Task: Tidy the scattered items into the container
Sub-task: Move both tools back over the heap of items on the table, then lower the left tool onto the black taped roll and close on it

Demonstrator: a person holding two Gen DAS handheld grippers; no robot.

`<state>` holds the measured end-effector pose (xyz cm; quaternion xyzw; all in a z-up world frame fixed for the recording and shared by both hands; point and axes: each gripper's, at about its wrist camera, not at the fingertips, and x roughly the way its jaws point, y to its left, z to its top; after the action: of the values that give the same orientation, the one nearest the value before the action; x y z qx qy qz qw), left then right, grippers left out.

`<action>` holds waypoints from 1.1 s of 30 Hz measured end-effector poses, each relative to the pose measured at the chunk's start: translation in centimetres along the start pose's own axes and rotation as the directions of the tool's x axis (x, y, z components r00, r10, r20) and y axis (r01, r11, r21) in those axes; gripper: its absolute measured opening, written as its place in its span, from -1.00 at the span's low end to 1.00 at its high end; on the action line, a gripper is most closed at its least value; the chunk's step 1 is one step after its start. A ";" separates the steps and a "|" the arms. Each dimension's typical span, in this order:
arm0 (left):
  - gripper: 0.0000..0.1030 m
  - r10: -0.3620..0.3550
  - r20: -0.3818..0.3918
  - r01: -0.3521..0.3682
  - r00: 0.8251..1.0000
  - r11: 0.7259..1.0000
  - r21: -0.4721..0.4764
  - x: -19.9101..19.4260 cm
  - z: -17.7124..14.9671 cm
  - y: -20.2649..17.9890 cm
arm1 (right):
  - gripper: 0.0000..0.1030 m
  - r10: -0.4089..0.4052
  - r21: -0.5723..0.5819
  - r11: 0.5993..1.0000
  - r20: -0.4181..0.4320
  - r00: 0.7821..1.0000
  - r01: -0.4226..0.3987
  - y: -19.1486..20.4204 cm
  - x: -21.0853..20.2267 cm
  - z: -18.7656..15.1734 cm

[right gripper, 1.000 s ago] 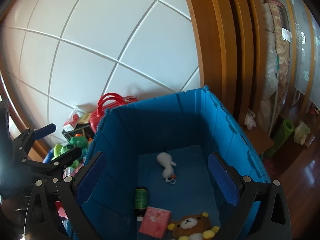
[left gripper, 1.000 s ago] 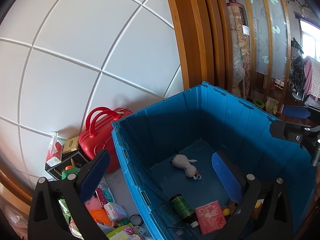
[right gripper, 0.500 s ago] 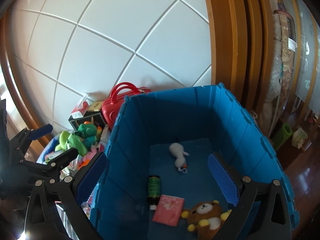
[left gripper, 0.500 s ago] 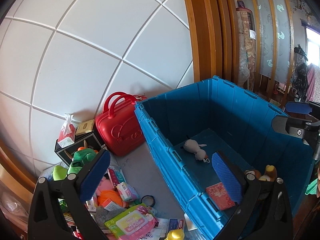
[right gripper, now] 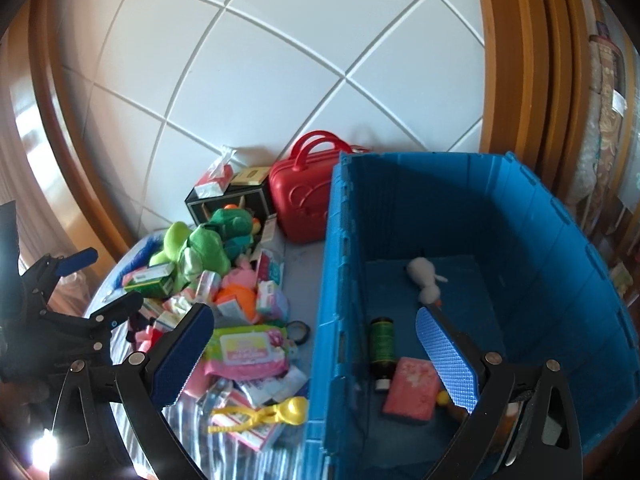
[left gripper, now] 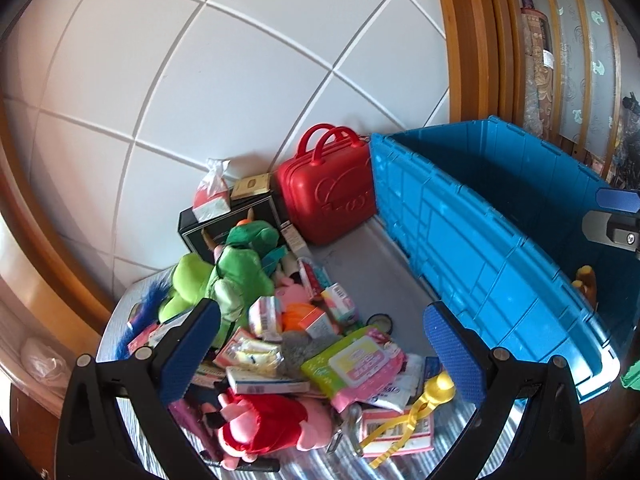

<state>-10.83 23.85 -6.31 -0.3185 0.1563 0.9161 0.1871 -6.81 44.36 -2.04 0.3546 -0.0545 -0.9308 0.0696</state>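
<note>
A blue crate (left gripper: 472, 236) stands on the right; it also shows in the right wrist view (right gripper: 340, 280). Inside it lie a white plush (right gripper: 424, 276), a green bottle (right gripper: 382, 344) and a pink pack (right gripper: 412, 390). A pile of scattered items lies left of it: a green plush (left gripper: 232, 276), a pink-green wipes pack (left gripper: 360, 360), a yellow scoop (left gripper: 424, 400), a red plush (left gripper: 272, 424). My left gripper (left gripper: 324, 352) is open and empty above the pile. My right gripper (right gripper: 316, 356) is open and empty over the crate's left wall.
A red mini suitcase (left gripper: 328, 196) and a black box (left gripper: 228, 228) stand against the white tiled wall. A wooden door frame (left gripper: 460, 40) rises behind the crate. The left gripper also shows at the left edge of the right wrist view (right gripper: 80, 300).
Both grippers swung left, away from the crate's inside. The left one now looks over the pile of items; the right one straddles the crate's left wall. Both stay open.
</note>
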 end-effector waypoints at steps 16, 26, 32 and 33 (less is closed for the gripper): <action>1.00 0.081 -0.249 -0.112 0.965 0.987 -0.115 1.0 -17.8 11.6 | 0.99 0.055 -0.075 0.995 -0.180 0.982 -0.069 10.2 5.6 -9.4; 1.00 0.062 -0.331 -0.094 0.941 0.992 -0.082 5.0 -26.0 13.8 | 0.99 0.055 -0.091 0.992 -0.309 0.949 -0.087 13.4 10.5 -15.6; 1.00 0.002 -0.273 0.035 0.962 0.991 0.133 8.4 -28.3 12.2 | 0.99 0.055 -0.102 0.990 -0.373 0.926 -0.100 15.0 12.3 -18.7; 1.00 -0.021 -0.260 0.068 0.965 0.982 0.174 9.0 -28.4 11.9 | 0.99 0.054 -0.103 0.990 -0.383 0.922 -0.101 15.2 12.5 -19.2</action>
<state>-7.70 4.02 -31.37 -0.4197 0.2548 0.8445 0.2139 -1.85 26.32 -22.13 0.5203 0.0025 -0.8429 0.1368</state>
